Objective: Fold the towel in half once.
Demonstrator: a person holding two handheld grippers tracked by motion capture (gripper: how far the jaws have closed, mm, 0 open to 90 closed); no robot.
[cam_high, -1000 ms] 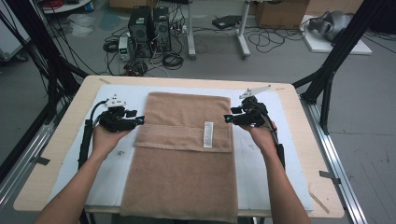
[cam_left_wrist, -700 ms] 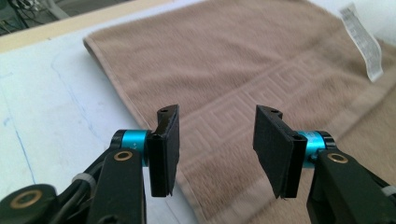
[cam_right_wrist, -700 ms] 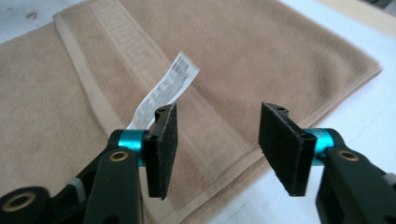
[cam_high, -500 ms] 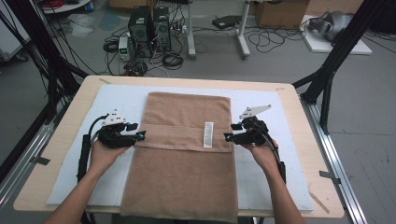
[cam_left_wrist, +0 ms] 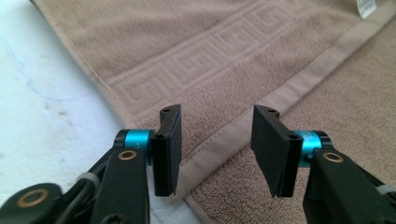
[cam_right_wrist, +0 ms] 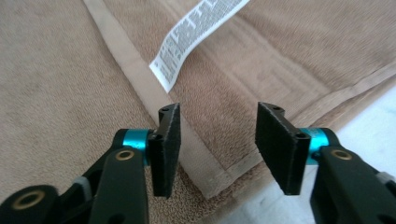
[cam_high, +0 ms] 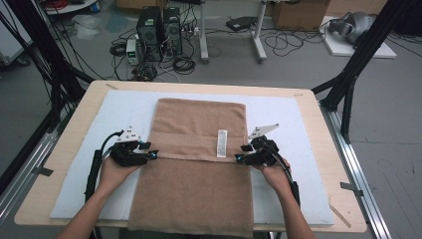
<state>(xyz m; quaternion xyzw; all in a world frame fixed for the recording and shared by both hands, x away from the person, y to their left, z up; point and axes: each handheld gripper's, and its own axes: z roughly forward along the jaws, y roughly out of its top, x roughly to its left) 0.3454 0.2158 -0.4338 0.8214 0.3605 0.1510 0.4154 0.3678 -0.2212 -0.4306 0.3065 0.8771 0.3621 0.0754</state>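
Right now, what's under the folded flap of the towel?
The towel's lower layer lies under the flap's hemmed edge, on the white mat. The label rests on top. Whatever sits between the layers is covered.

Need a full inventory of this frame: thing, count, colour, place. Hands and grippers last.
towel: 1, tan, folded, centre of the pad, near end hanging over the table's front edge
care label: 1, white with print, on the towel's folded-over hem
pad: 1, white, covering most of the table top
table: 1, light wood, centre
computer towers: 2, black, on the floor beyond the table
cables: many, black, on the floor
frame posts: black, slanting at both sides of the table
left gripper: 1, black with blue collars, jaws open over the hem's left corner
right gripper: 1, same colours, jaws open over the hem's right corner
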